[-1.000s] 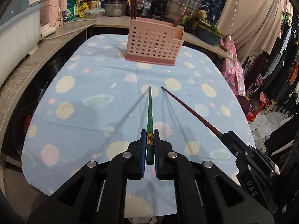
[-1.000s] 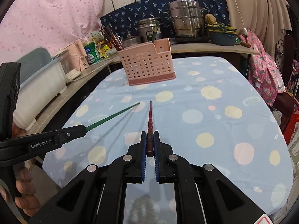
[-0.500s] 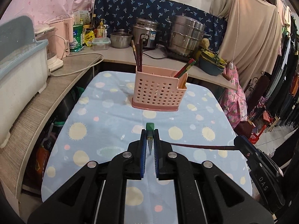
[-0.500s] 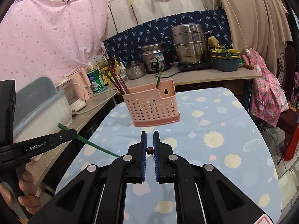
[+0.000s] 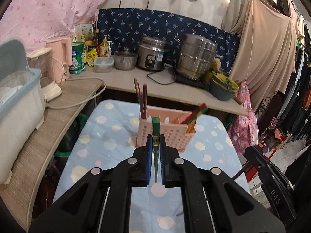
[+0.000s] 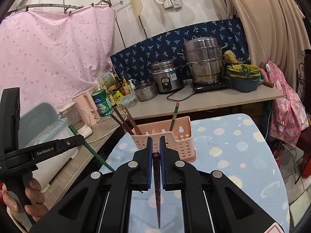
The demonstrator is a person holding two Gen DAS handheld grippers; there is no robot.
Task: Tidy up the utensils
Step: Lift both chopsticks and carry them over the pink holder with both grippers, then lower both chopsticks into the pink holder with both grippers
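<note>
A pink perforated utensil holder [image 5: 165, 136] [image 6: 175, 143] stands on the blue spotted tablecloth [image 5: 108, 134] [image 6: 233, 151]. Dark brown chopsticks [image 5: 142, 101] [image 6: 126, 122] lean in its left compartment and red and green ones [image 5: 197, 112] [image 6: 174, 116] in its right. My left gripper [image 5: 155, 141] is shut on a green chopstick [image 5: 155, 136], held upright, thick end up, in front of the holder. My right gripper [image 6: 155, 145] is shut on a dark red chopstick [image 6: 157, 190], tip pointing down. The left gripper also shows in the right wrist view [image 6: 77, 138].
A counter [image 5: 81, 89] wraps the table's left and far sides, with a pink kettle [image 5: 60, 60], a rice cooker [image 5: 151, 54], a steel steamer pot [image 5: 198, 58], bowls [image 5: 223, 85] and a white storage bin [image 5: 17, 97]. Clothes [image 5: 291, 97] hang at the right.
Both grippers have tilted upward, lifting the chopsticks from pointing forward over the table to upright. The holder now looks closer in both views.
</note>
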